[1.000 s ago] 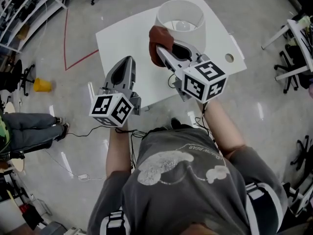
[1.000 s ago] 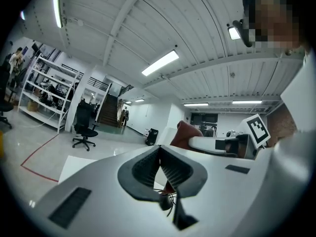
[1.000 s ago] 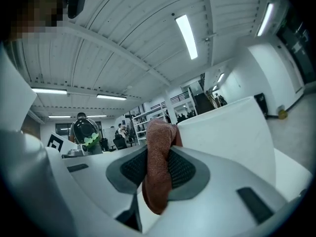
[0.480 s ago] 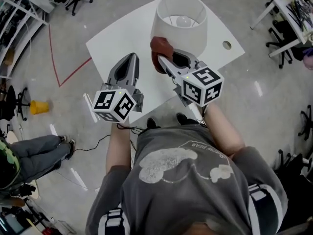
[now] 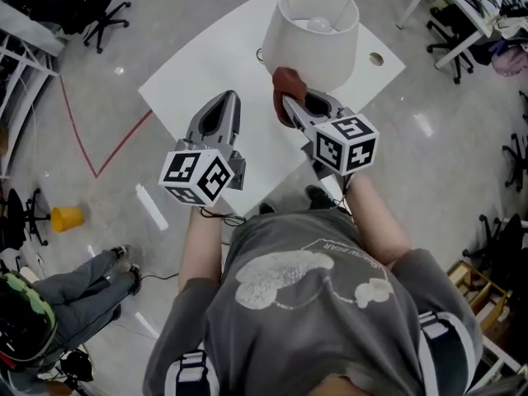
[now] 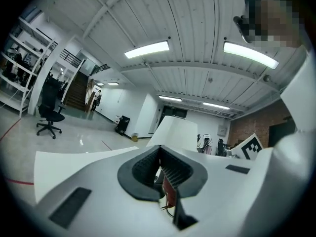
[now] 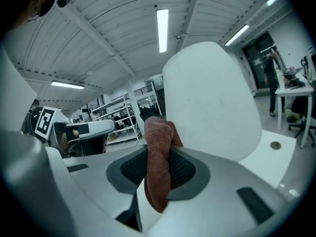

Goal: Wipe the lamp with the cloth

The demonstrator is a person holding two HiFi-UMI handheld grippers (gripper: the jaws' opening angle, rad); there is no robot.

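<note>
Glossy floor (image 5: 437, 155) is being seen around the white table (image 5: 198, 73), with the lamp (image 5: 318, 40) at its 12 o'clock. The cloth (image 5: 286, 81) is being clamped by the right claw (image 5: 291, 106) against the lamp's near side for wiping. The left claw (image 5: 226, 99), closed and empty, is being kept clear at 9 o'clock.

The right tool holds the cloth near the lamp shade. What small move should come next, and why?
Probably sweep the right tool sideways along the lamp shade with the cloth pressed on it. The tool is shut on the cloth, which seems to touch the shade's near side low down, so a wiping stroke looks due.
</note>
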